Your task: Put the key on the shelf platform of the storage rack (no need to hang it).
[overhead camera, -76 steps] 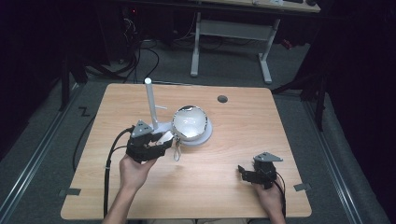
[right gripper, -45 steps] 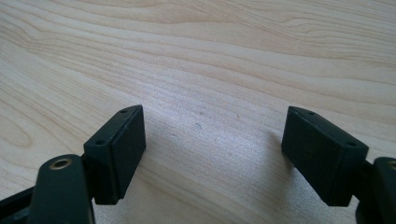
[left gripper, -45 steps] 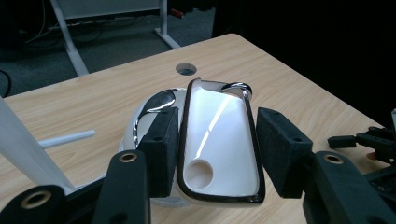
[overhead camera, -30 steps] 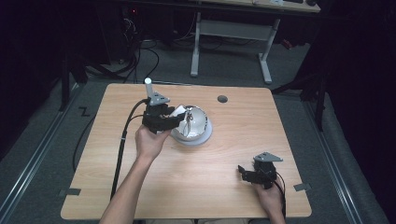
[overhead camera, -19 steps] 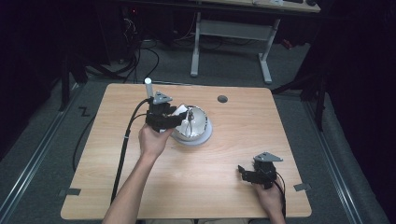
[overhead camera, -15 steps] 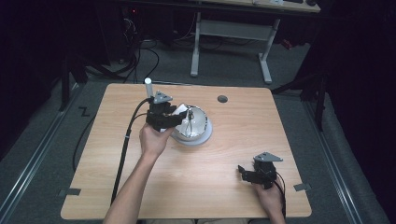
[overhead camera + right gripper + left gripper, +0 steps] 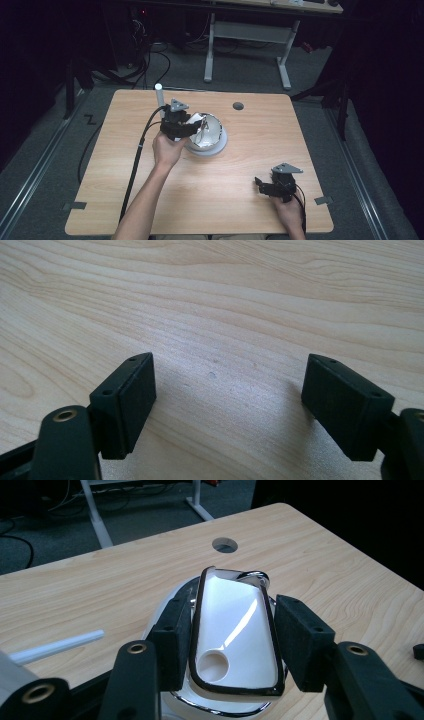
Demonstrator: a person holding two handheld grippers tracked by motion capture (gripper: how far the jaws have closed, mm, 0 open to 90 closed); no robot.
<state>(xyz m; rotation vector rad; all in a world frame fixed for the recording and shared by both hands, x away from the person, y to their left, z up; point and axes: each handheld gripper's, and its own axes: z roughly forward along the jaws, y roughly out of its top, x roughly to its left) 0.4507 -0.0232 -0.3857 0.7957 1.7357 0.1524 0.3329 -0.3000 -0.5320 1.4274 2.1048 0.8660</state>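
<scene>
- Left gripper (image 7: 192, 127) is up at the far-left part of the desk (image 7: 250, 200), reaching over a shiny round bowl-like dish (image 7: 212, 137) on a pale base.
- In the left gripper view there's a white tray-shaped piece (image 7: 232, 630) with a dark rim and a round hole near its lower end, sitting between the jaws above the dish (image 7: 225, 710).
- The left jaw looks pressed against that piece's edge; the right jaw sits just beside the other edge, and I cannot tell if it truly touches.
- A white upright rod (image 7: 159, 97) stands just behind the left gripper, close by.
- A small round hole (image 7: 238, 106) in the desk lies beyond the dish, toward the far edge.
- Right gripper (image 7: 265, 186) rests low at the near-right corner, well apart from the dish.
- In the right gripper view its jaws stand wide apart over bare wood (image 7: 225, 315), nothing between them.
</scene>
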